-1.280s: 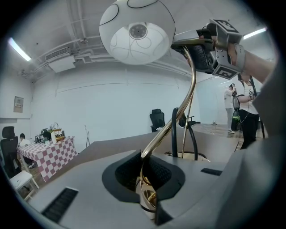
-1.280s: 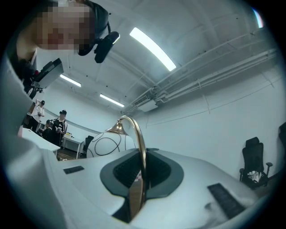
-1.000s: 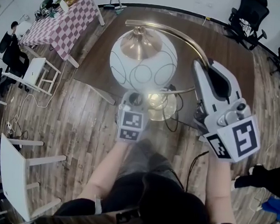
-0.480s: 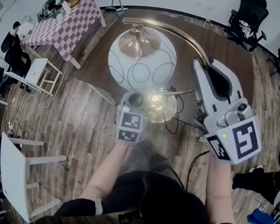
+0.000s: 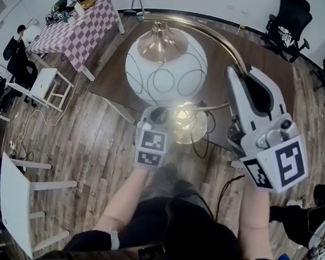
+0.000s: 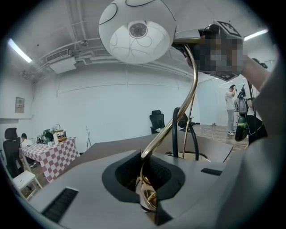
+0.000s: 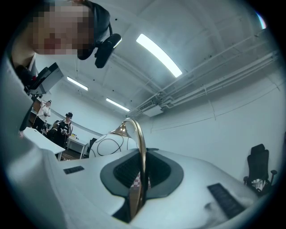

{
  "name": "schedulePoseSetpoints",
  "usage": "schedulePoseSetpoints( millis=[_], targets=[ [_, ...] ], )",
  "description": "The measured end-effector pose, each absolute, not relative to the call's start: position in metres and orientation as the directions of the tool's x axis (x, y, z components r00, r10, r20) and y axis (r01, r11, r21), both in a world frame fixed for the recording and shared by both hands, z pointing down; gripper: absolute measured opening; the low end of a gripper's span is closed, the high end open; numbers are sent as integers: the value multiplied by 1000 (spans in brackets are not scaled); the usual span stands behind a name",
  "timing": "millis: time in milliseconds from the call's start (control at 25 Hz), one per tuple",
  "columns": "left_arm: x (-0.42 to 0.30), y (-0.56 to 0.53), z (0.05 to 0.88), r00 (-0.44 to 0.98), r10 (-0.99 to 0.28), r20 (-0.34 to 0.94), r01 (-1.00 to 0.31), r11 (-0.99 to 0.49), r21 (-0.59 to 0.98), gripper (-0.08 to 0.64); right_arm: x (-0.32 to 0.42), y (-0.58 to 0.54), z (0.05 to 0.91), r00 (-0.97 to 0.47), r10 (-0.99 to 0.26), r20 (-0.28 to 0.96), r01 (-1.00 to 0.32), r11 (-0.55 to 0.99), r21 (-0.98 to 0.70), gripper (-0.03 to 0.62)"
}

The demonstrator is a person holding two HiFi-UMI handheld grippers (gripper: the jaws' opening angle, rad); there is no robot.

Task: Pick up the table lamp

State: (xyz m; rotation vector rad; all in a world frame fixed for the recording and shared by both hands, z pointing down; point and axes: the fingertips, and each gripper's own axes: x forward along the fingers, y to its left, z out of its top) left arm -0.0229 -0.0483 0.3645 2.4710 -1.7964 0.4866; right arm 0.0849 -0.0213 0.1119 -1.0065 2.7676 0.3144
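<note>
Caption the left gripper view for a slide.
Left gripper clamps the lamp by its curved brass stem, white round shade overhead, checkered table far behind.

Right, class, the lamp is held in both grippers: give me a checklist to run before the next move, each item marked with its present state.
1. Left gripper shut on the stem: ok.
2. Right gripper shut on the stem's curved upper part: ok.
3. Shade clear of both grippers: ok.
4. Base clear of the table: cannot tell.
5. Cord free, not snagged: cannot tell.
</note>
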Motion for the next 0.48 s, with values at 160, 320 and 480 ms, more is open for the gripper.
schedulePoseSetpoints(
  millis=[160,320,480],
  targets=[
    [-17,-43,378,270,-922,278,-935,-320,-154,12,93,-15,127,-753,-610,-248,-649,750,128,20],
    [-19,-45,379,268,-920,285,-936,-319,-150,12,92,-18,127,-750,-615,-242,-652,748,119,20],
    [-19,-46,381,268,-919,290,-936,-320,-148,12,91,-20,128,-747,-619,-242,-654,750,103,19]
  ],
)
